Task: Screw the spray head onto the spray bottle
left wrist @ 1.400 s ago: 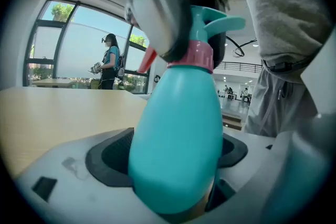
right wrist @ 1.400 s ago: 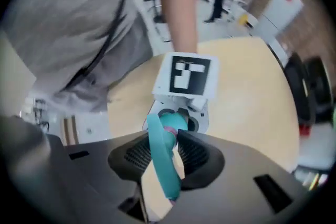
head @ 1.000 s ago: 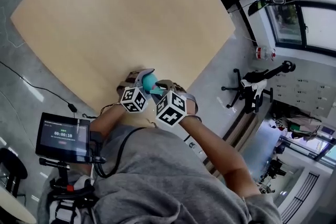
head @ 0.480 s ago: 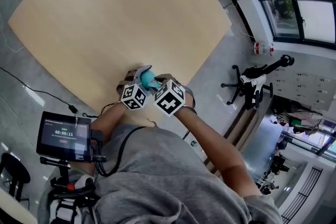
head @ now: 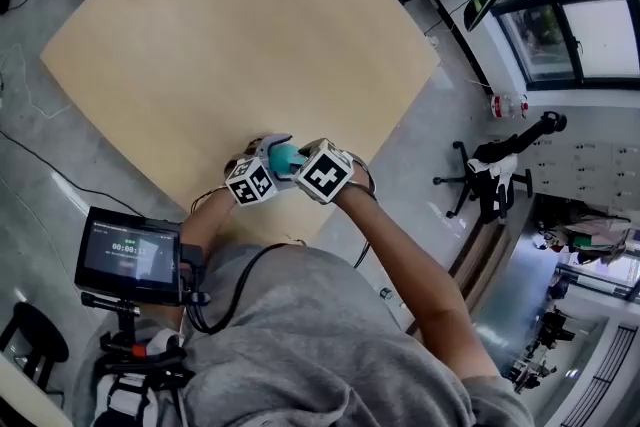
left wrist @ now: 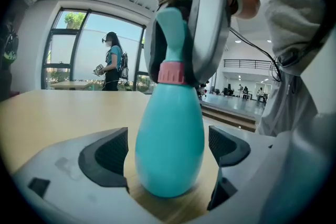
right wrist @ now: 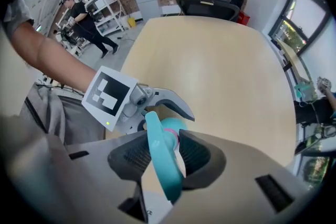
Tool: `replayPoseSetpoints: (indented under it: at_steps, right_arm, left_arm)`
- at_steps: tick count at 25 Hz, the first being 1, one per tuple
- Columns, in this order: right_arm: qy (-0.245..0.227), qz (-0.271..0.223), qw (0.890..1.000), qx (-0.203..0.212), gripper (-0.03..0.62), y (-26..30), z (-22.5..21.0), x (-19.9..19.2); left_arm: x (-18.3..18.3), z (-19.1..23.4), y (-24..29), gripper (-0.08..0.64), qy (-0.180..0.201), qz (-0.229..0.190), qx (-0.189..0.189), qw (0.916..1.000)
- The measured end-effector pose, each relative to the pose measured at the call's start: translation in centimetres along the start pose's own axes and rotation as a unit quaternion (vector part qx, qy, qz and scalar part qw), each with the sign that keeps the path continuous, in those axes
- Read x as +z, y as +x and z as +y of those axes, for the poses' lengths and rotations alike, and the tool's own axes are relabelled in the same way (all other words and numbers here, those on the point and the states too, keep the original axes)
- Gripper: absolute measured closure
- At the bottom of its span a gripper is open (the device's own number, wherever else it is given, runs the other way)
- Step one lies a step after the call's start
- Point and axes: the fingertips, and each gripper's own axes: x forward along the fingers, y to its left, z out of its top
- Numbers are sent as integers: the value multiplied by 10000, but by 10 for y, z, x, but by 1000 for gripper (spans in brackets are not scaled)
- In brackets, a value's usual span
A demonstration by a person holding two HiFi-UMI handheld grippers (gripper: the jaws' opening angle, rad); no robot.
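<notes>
Upright teal spray bottle (left wrist: 169, 139) on table (left wrist: 52, 113), pink-collared spray head (left wrist: 170, 34) atop

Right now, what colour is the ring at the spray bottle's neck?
Pink. The ring shows best in the left gripper view.
</notes>
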Motion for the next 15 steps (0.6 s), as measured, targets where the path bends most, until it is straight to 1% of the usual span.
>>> replayPoseSetpoints:
  at_steps: [2, 4, 5, 7, 10, 15]
  right_arm:
    - [-163, 48, 9999, -7, 462, 6, -4, 3]
    - [-271, 105, 9995, 80, 459, 15, -5, 6]
    - [-313, 137, 9993, 165, 446, 19, -4, 6]
    - [-398, 148, 9986, 320, 377, 24, -2, 7]
    - [-494, -36, 9986, 159, 365, 26, -12, 12]
    - [-390, -369, 9986, -4, 364, 19, -26, 22]
  left_arm:
    - [-6, 5, -9, 101, 110, 89, -64, 9999]
    - [-16, 13, -19, 101, 106, 193, -48, 9997]
    - [-20, 18, -24, 101, 69, 221, -13, 9997]
    - [-27, 25, -32, 101, -24, 240, 61, 9997]
    - [-35, 30, -44, 101, -53, 254, 101, 9996]
    - [-32, 40, -69, 101, 17, 198, 162, 9997]
